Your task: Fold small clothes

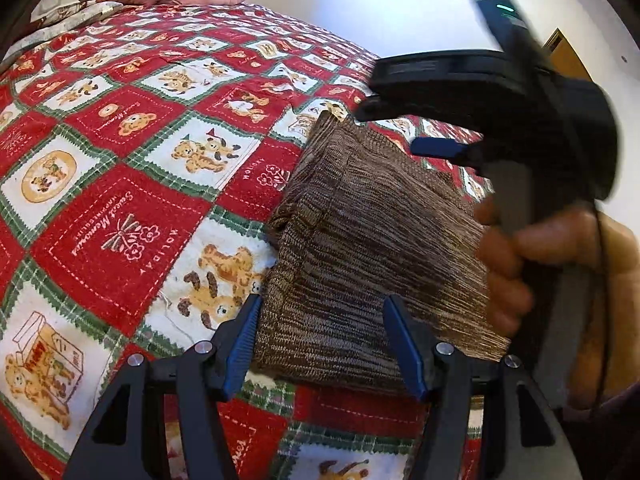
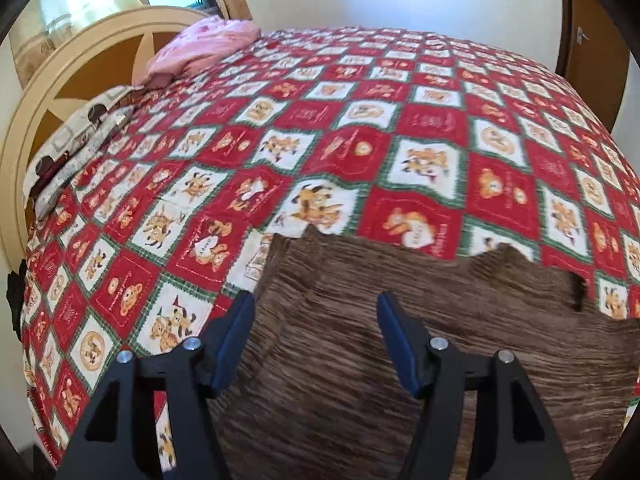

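Left tool: the left tool (image 1: 320, 344), black with blue pads, stands with its jaws apart, hovering low over the near edge of the brown knitted garment (image 1: 372, 248); its pads press on nothing.

Right tool: the right tool (image 2: 316, 340) is likewise parted and empty, angled down over the same brown knit (image 2: 400, 360). From the left wrist view the right tool (image 1: 400, 128) hangs above the garment's far corner, blurred, with the person's hand (image 1: 520, 264) round its grip.

Garment: it lies on the bed, already doubled into a rough oblong with layered edges; the far edge looks ragged and uneven.

Bed: a red, white and green teddy-bear patchwork quilt (image 1: 120, 184), slightly rumpled, with a pink crumpled cloth (image 2: 204, 46) well apart near the headboard.

Step, as I judge it: squaring up or making the next fold.

Doing it well: catch all layers at a corner with each tool, not just the top one; lift little, carry both corners over evenly, and lay the edges flush before letting go.

Risk: loose knit may stretch or slide on the quilt.
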